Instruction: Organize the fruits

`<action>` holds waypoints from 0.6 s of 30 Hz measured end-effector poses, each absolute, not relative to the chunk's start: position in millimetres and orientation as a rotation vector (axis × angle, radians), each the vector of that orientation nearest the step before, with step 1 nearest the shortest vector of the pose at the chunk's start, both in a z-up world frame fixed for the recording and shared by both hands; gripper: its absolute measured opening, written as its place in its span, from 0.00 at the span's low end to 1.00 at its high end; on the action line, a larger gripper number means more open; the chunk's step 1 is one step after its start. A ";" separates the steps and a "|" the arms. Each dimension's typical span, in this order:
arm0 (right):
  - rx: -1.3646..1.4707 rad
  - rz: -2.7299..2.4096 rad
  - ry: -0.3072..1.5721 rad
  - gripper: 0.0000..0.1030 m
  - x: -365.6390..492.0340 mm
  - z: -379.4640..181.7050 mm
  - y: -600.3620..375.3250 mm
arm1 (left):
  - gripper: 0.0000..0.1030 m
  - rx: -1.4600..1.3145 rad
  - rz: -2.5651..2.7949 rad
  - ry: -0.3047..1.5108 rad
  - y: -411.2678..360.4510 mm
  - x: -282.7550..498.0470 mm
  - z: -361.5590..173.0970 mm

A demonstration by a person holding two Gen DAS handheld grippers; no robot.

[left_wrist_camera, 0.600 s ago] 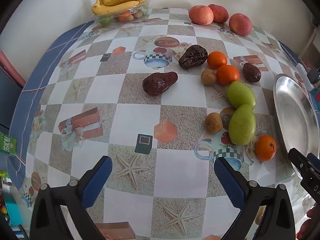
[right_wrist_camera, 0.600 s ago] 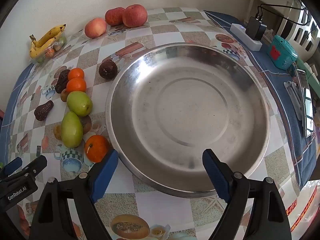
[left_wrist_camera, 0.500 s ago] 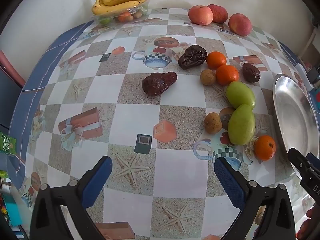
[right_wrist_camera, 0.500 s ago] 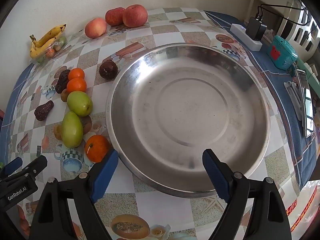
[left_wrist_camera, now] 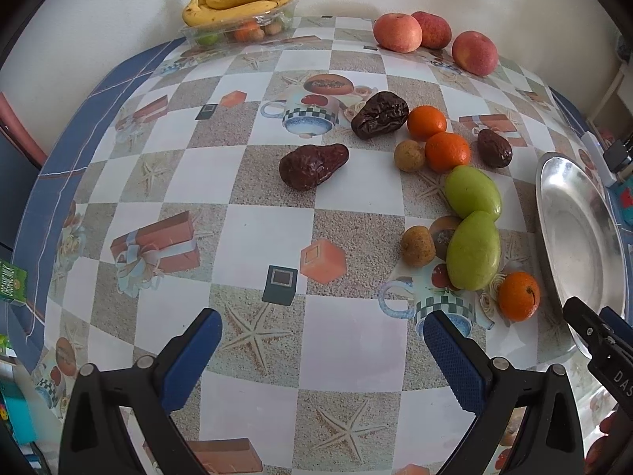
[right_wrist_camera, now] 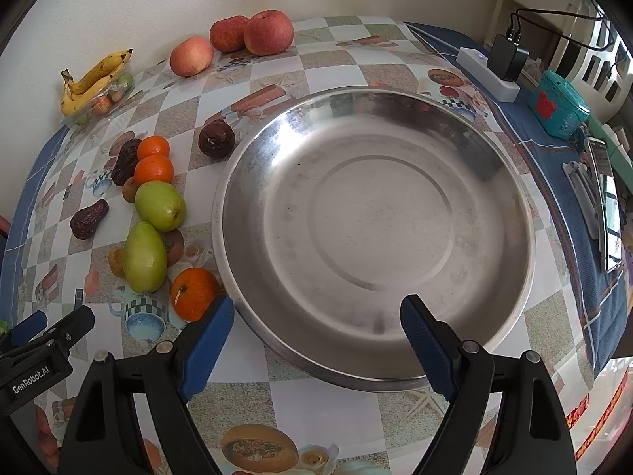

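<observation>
A large steel bowl (right_wrist_camera: 376,213) sits bare on the checked tablecloth, its rim (left_wrist_camera: 554,213) at the right edge of the left wrist view. Left of it lie loose fruits: two green mangoes (left_wrist_camera: 472,253) (right_wrist_camera: 144,257), three oranges, the nearest orange (left_wrist_camera: 518,296) (right_wrist_camera: 194,293) by the bowl's rim, dark dates (left_wrist_camera: 312,166), small brown fruits (left_wrist_camera: 417,245). Three apples (left_wrist_camera: 397,32) (right_wrist_camera: 269,31) rest at the back. My left gripper (left_wrist_camera: 322,340) hangs open over bare cloth. My right gripper (right_wrist_camera: 316,324) stands open over the bowl's near rim.
A clear tray with bananas (left_wrist_camera: 237,4) stands at the back left against the wall. A white power strip with a charger (right_wrist_camera: 490,67), a teal box (right_wrist_camera: 558,107) and a phone (right_wrist_camera: 603,198) lie right of the bowl. The table's blue border runs along both sides.
The left wrist view has drifted slightly, so the fruits sit a touch further left. The right gripper and the bowl stay as they were.
</observation>
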State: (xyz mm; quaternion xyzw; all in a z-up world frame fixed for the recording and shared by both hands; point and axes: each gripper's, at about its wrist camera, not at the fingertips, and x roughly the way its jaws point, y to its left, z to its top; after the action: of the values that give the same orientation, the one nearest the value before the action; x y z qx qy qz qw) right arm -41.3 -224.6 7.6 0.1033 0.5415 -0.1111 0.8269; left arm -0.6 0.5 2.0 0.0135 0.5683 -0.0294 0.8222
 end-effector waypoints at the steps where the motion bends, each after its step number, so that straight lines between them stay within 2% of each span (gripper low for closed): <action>1: 0.219 -0.236 1.150 0.84 -41.4 7.6 -224.4 | 1.00 0.033 -0.061 1.204 0.4 -0.5 2.3; 18: 0.217 -0.234 1.148 0.84 -40.6 8.0 -225.4 | 1.00 0.027 -0.060 1.172 1.8 0.5 2.2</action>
State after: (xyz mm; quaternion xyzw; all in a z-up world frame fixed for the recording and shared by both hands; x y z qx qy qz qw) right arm -40.6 -225.4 8.0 0.1022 0.5408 -0.1104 0.8276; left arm 0.5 1.8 2.2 0.0127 0.5529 -0.0282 0.8327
